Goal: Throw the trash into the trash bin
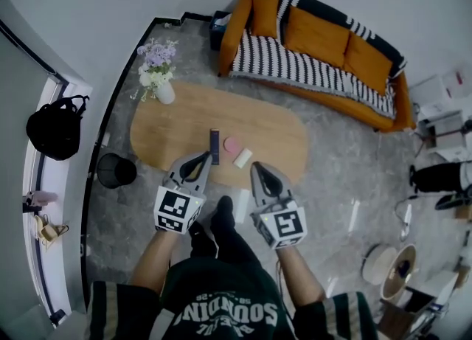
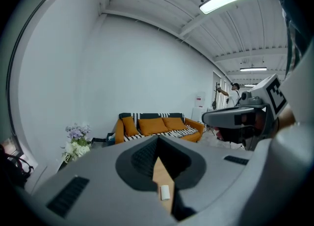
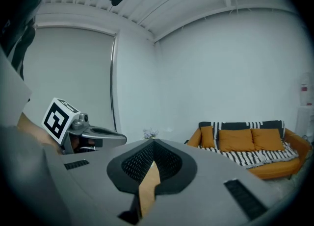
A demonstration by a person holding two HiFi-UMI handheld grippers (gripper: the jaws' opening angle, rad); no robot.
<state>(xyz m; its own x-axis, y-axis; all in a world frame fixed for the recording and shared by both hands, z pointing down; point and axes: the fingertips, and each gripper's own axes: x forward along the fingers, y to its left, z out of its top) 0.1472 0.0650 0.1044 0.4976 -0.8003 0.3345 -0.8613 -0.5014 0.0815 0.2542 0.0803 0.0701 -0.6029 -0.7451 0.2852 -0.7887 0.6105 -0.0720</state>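
Three bits of trash lie on the oval wooden coffee table (image 1: 169, 128): a dark blue flat bar (image 1: 214, 145), a pink round piece (image 1: 232, 144) and a cream block (image 1: 243, 158). The black trash bin (image 1: 116, 170) stands on the floor off the table's left end. My left gripper (image 1: 203, 157) hovers at the table's near edge just below the blue bar, jaws shut and empty. My right gripper (image 1: 259, 168) hangs beside it, short of the cream block, jaws together with nothing in them. Through the slit of the left gripper (image 2: 158, 141) the cream block (image 2: 165, 192) shows on the wood.
A vase of flowers (image 1: 157, 73) stands on the table's far left end. An orange sofa (image 1: 317, 43) with a striped throw runs along the back. A black bag (image 1: 55, 128) hangs at the left wall. Boxes and clutter (image 1: 442, 110) sit at the right.
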